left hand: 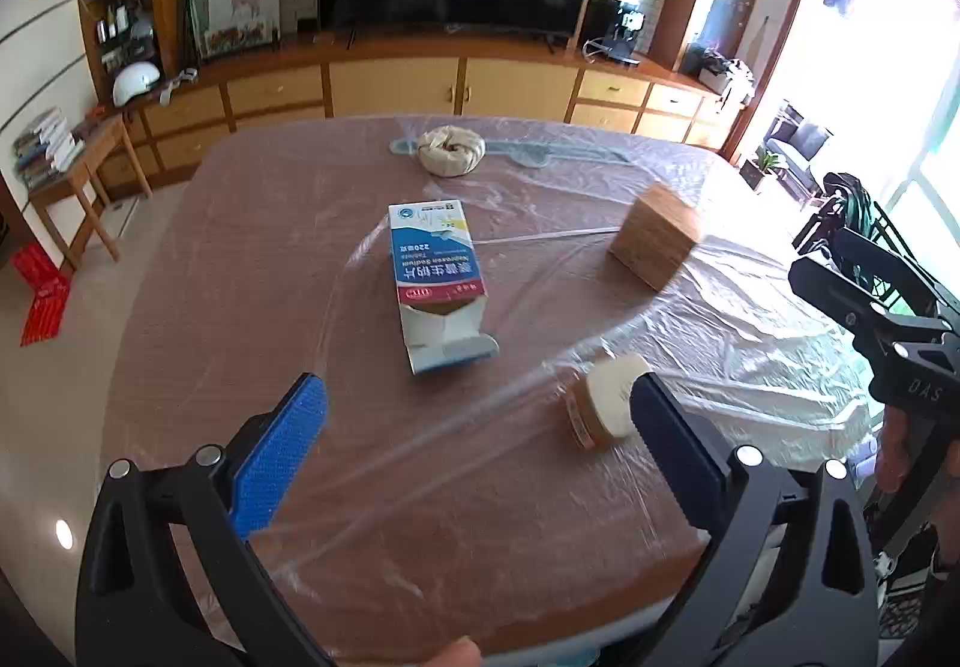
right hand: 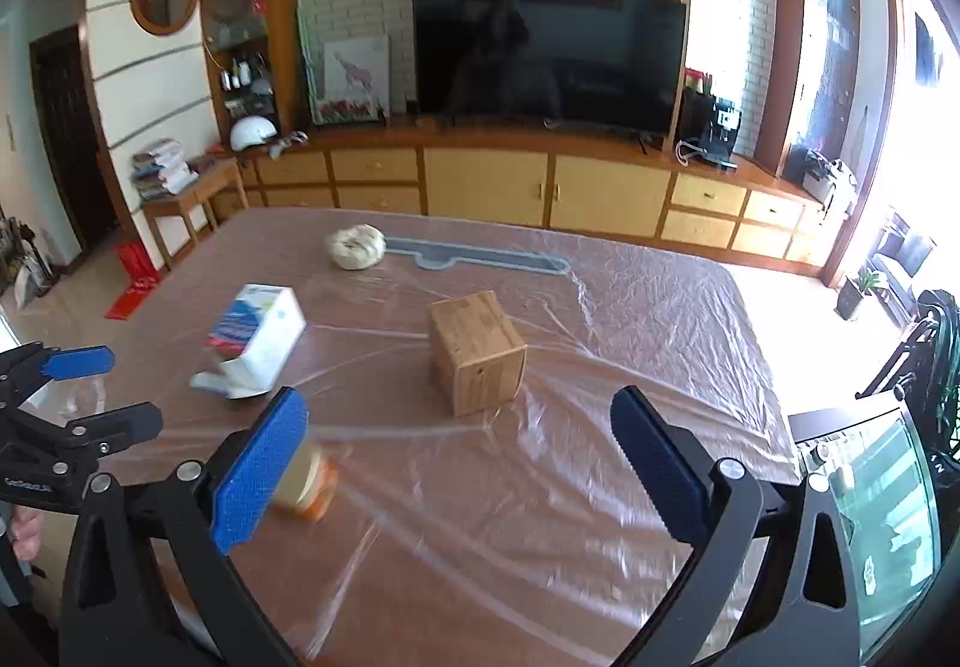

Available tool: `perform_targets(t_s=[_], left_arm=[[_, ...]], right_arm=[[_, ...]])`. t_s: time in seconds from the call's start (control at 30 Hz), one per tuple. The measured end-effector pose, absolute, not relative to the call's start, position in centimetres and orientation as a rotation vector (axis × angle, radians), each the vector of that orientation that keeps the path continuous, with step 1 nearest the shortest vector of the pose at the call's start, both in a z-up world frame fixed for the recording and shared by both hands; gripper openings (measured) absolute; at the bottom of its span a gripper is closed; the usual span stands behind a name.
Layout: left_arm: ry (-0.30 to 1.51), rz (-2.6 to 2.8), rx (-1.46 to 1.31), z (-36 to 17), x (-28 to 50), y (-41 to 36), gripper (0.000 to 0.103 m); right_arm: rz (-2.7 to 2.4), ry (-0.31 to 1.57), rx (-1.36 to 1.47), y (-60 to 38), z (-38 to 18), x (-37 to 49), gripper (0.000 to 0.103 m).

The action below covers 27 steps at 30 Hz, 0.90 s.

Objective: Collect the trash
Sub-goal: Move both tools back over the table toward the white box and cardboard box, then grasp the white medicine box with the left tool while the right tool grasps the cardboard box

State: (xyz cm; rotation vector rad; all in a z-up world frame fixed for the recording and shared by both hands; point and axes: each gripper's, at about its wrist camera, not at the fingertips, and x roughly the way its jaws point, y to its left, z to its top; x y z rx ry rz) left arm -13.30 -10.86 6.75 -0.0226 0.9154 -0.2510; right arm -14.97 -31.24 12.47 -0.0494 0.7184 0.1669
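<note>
With both tools spread wide and gripping nothing, I see the small jar (left hand: 603,407) with a pale lid lying on its side nearest me, just beside the right finger of my left tool (left hand: 480,415) and apart from its pads. From my right tool (right hand: 459,445) the same jar (right hand: 307,484) sits just behind the left blue pad, blurred, not between the fingers. Wrinkled clear plastic sheeting (left hand: 690,319) covers the whole surface (left hand: 180,259) and lies loose around the jar. Further out, the opened blue and white carton (left hand: 438,283) lies flat near the middle, its torn flap toward me, well apart from both tools. To its right stands the brown cardboard box (right hand: 477,358), upright and alone. Beyond them, near the far edge, rests a crumpled pale bundle (left hand: 451,149), touching a long grey flat strip (right hand: 480,254). I count one jar, one carton, one box, one bundle. Nothing stands between my tools and the jar.
</note>
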Motion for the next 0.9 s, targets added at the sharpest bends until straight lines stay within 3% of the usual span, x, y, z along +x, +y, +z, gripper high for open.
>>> perform_targets(t_s=[0.47, 0.63, 0.73, 0.83, 0.9], left_arm=[[1.025, -0.24, -0.05, 3.3, -4.6, -11.7, 0.1], [1.058, -0.255, -0.029, 2.3, -4.0, -12.2, 0.087], [1.082, -0.271, -0.043, 1.7, -3.7, -11.7, 0.071], [1.091, -0.275, -0.053, 1.4, -3.6, -11.3, 0.059], [1.091, -0.272, -0.043, 1.5, -3.6, -11.1, 0.051]], right_arm=[[0.178, 0.882, -0.047, -29.9, 6.4, -4.8, 0.099], [0.197, 0.916, -0.066, -29.2, 5.1, -3.3, 0.099], [0.208, 0.929, -0.074, -28.8, 4.8, -2.7, 0.096], [0.224, 0.948, -0.078, -28.6, 4.5, -2.4, 0.084], [0.238, 0.972, -0.064, -28.6, 4.1, -2.1, 0.068]])
